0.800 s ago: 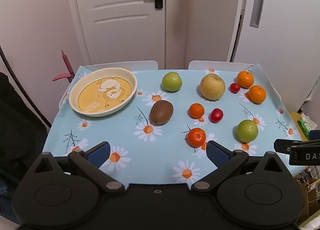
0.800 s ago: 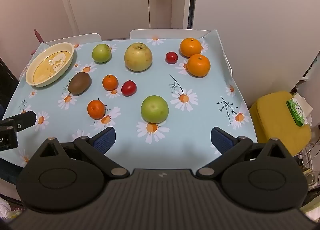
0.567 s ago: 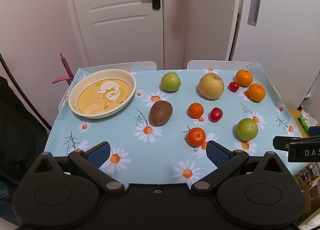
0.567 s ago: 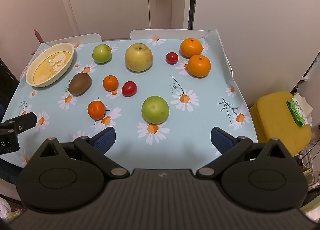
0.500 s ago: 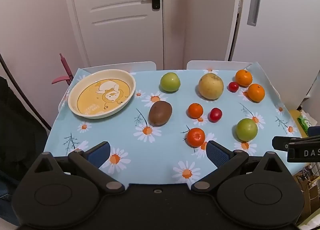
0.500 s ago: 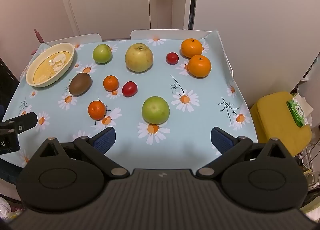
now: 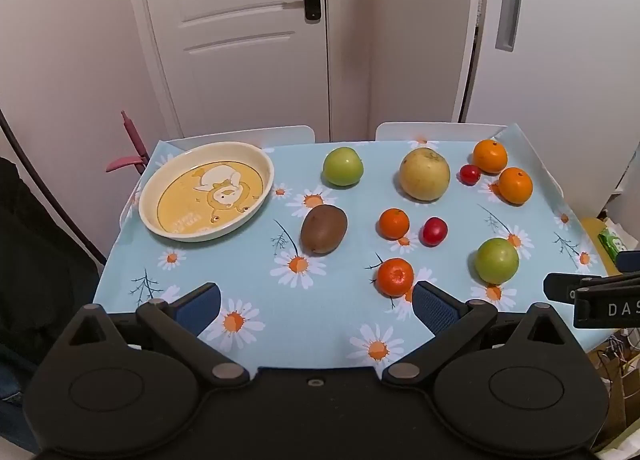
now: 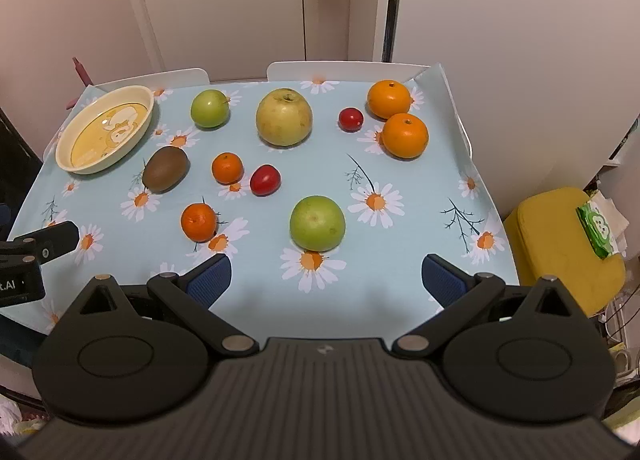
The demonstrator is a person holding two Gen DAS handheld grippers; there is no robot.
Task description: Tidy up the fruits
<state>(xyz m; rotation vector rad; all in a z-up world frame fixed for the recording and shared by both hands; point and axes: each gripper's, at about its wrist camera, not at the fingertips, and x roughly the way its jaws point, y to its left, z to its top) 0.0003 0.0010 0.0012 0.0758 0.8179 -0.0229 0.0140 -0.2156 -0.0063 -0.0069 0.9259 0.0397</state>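
Both grippers hover over the near edge of the table, jaws spread wide, nothing between them. The left gripper (image 7: 316,302) looks across the daisy tablecloth (image 7: 248,260), and the nearest fruit to it is the small mandarin (image 7: 395,277), lying at about one o'clock from the jaws, just beyond the right pad. Further on, at twelve o'clock, sits the kiwi (image 7: 324,229), its long axis running from seven to one o'clock, so a grip across its short waist would call for a slight twist of the wrist.

Over on the other side, the right gripper (image 8: 326,278) has the big green apple (image 8: 317,223) almost dead ahead at twelve o'clock, close in front of the open jaws and round, so no particular angle matters there. By this reading the right hand is nearer a fruit than the left.

The one container, a cream dish with a cartoon print (image 7: 208,190), stands at ten o'clock from the left gripper, far left of the table, and it holds nothing yet. Every fruit lies loose on the cloth: a second green apple (image 7: 343,166), the large yellow pear (image 7: 425,174), two oranges (image 7: 515,185), another mandarin (image 7: 394,223) and two small red fruits (image 7: 434,231). The sorting looks not yet begun.
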